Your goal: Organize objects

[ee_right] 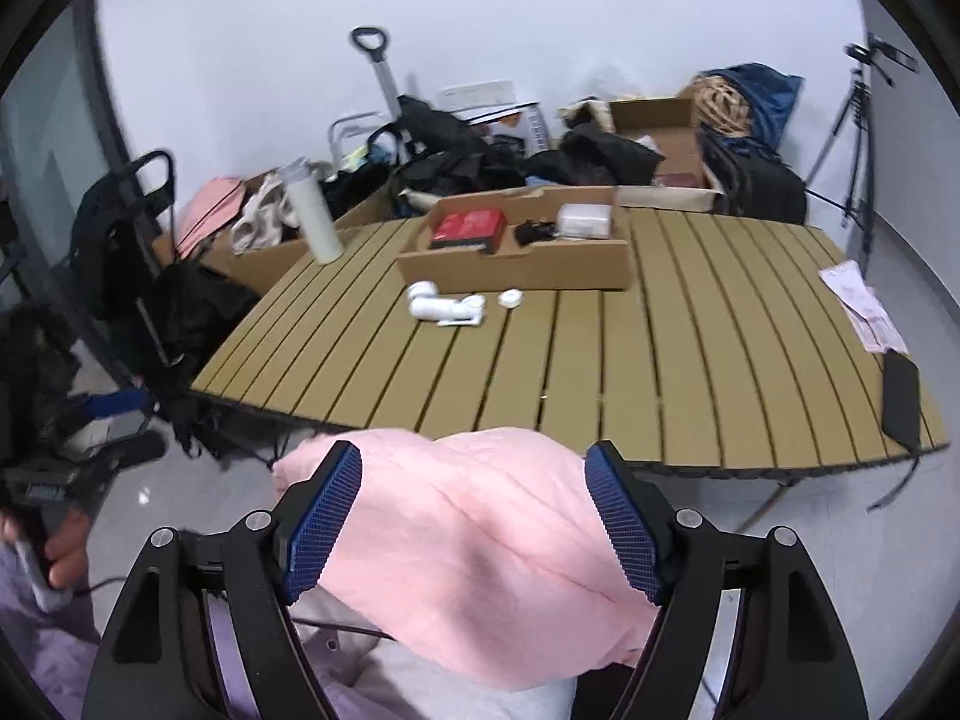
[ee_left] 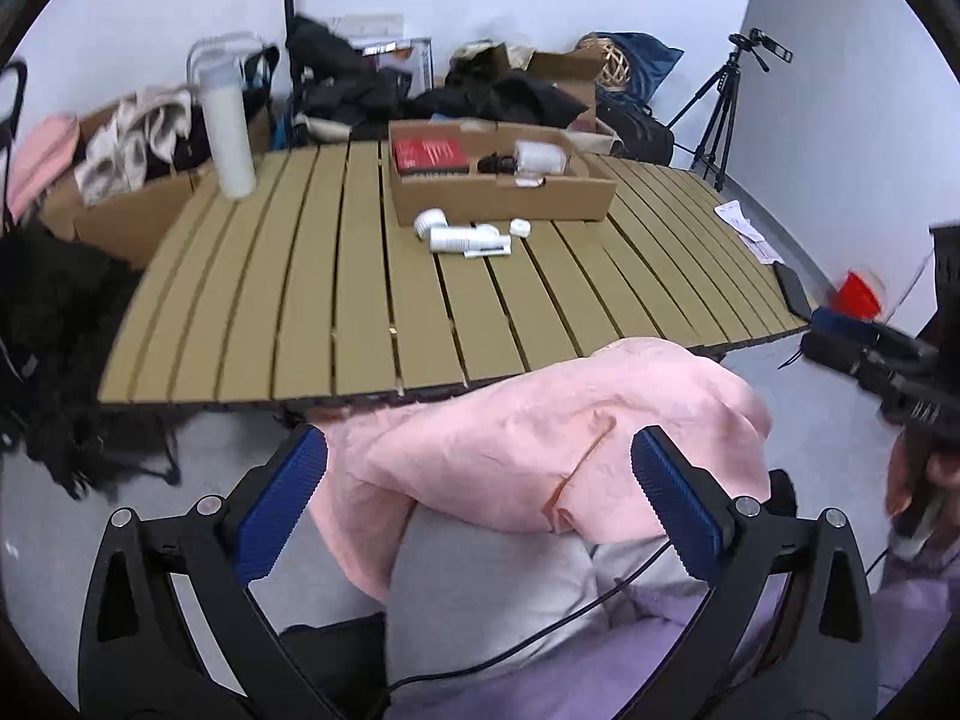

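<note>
In the left wrist view, we are holding our left gripper (ee_left: 479,498) low, in front of the near edge of the slatted table (ee_left: 336,300). Its jaws are standing wide apart with nothing squeezed between them. A pink cloth (ee_left: 558,438) is lying over our lap, just past the blue pads (ee_left: 282,504). Far across the table, a cardboard tray (ee_left: 504,192) is holding a red box (ee_left: 427,153) and a white part. Some white plastic pieces (ee_left: 465,234) are lying loose on the slats, just in front of the tray. A tall white bottle (ee_left: 227,126) is standing at the far left corner.

In the right wrist view, we are holding our right gripper (ee_right: 474,516) low too, jaws wide apart and holding nothing. The pink cloth (ee_right: 480,546) is sitting between and under the fingers. The white plastic pieces (ee_right: 447,306) are near the cardboard tray (ee_right: 522,267), but not in it.

We are thinking the job is only partly done: some things are in the tray, and the loose white pieces are likely left to put away.
</note>
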{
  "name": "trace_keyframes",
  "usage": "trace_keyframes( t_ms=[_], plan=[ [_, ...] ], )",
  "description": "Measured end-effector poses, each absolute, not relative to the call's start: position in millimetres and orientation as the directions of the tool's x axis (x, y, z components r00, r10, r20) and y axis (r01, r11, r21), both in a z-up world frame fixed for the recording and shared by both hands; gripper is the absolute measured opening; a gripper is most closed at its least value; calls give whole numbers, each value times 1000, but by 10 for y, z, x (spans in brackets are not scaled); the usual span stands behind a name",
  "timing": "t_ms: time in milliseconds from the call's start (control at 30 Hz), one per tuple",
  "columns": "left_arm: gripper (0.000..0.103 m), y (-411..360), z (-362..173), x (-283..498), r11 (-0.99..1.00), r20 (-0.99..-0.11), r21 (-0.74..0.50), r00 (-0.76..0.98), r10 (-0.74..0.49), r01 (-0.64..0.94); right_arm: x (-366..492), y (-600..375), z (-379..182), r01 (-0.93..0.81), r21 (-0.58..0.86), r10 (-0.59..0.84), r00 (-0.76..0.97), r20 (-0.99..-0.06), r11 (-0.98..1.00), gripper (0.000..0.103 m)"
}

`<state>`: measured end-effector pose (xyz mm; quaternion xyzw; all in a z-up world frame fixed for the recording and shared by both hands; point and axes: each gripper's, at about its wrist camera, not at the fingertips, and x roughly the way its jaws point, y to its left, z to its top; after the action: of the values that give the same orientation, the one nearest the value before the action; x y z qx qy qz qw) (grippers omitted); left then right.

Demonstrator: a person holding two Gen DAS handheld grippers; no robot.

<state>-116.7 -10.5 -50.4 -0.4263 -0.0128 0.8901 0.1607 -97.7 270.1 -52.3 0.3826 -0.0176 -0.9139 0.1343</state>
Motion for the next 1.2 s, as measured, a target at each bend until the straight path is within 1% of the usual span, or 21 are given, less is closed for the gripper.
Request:
trace_keyframes(
  t_ms=[67,167,300,333,400,467,533,600,633,667,733,800,833,900,933,967,1033,1067,1100,1167,1200],
  plan=[
    [101,-122,-581,-1221,-946,-754,-176,-580,307,-272,-1017,2654,-611,235,91,-230,-676,-700,-968,80],
    [101,-142,-678,-1393,-951,-743,-148,-604,288,-272,-1228,2584,-769,278,98,-265,-664,-700,-956,80],
    [101,-173,-759,-1937,-960,-725,-141,-636,266,-242,-1690,2322,-947,372,20,-281,-662,-695,-928,80],
    [101,-182,-779,-2089,-959,-718,-160,-640,274,-232,-1853,2248,-986,401,5,-290,-652,-701,-916,80],
    [101,-200,-848,-2523,-948,-703,-241,-636,319,-210,-2174,2081,-1059,444,-18,-298,-632,-716,-896,80],
    [99,-175,-954,-2925,-936,-707,-306,-616,347,-177,-2474,1961,-1118,465,-11,-311,-610,-729,-885,80],
    [98,-107,-1104,-3329,-928,-714,-341,-600,359,-150,-2802,1857,-1188,483,11,-339,-597,-727,-875,80],
    [89,-1,-1293,-3686,-923,-737,-359,-564,372,-141,-3089,1771,-1272,513,34,-374,-578,-725,-858,80],
    [81,50,-1373,-3815,-923,-753,-357,-542,374,-140,-3238,1726,-1335,526,40,-385,-565,-730,-849,80],
    [75,104,-1479,-3980,-924,-773,-354,-513,374,-141,-3357,1688,-1391,540,44,-394,-554,-733,-840,80],
    [71,150,-1619,-4180,-926,-792,-355,-486,370,-127,-3591,1616,-1522,573,43,-411,-530,-742,-818,80],
    [62,190,-1741,-4304,-920,-796,-370,-466,386,-130,-3808,1547,-1662,594,23,-401,-514,-758,-804,80],
    [46,206,-1811,-4356,-920,-806,-368,-448,387,-131,-3886,1509,-1723,604,7,-395,-512,-762,-797,80],
    [32,223,-1924,-4411,-908,-809,-393,-415,416,-145,-3999,1419,-1820,632,-26,-388,-507,-770,-774,68],
    [32,218,-1919,-4397,-908,-799,-391,-434,416,-150,-4042,1364,-1866,650,-39,-390,-502,-772,-759,65],
    [32,211,-1908,-4383,-912,-795,-380,-450,407,-153,-4061,1324,-1901,663,-48,-393,-499,-773,-747,60],
    [32,179,-1909,-4349,-919,-800,-365,-455,390,-147,-4084,1254,-1949,693,-29,-430,-479,-765,-720,54],
    [32,144,-1902,-4315,-920,-797,-366,-463,387,-139,-4090,1229,-1962,704,-8,-446,-458,-769,-710,46],
    [32,84,-1881,-4269,-916,-788,-379,-473,394,-131,-4067,1197,-1967,715,-5,-451,-447,-773,-700,44],
    [32,-53,-1838,-4176,-913,-784,-397,-482,392,-97,-4002,1146,-1990,724,-45,-424,-452,-785,-689,43],
    [32,-109,-1812,-4129,-914,-784,-397,-487,384,-82,-3943,1122,-2013,727,-65,-405,-451,-795,-683,40]
  ],
)
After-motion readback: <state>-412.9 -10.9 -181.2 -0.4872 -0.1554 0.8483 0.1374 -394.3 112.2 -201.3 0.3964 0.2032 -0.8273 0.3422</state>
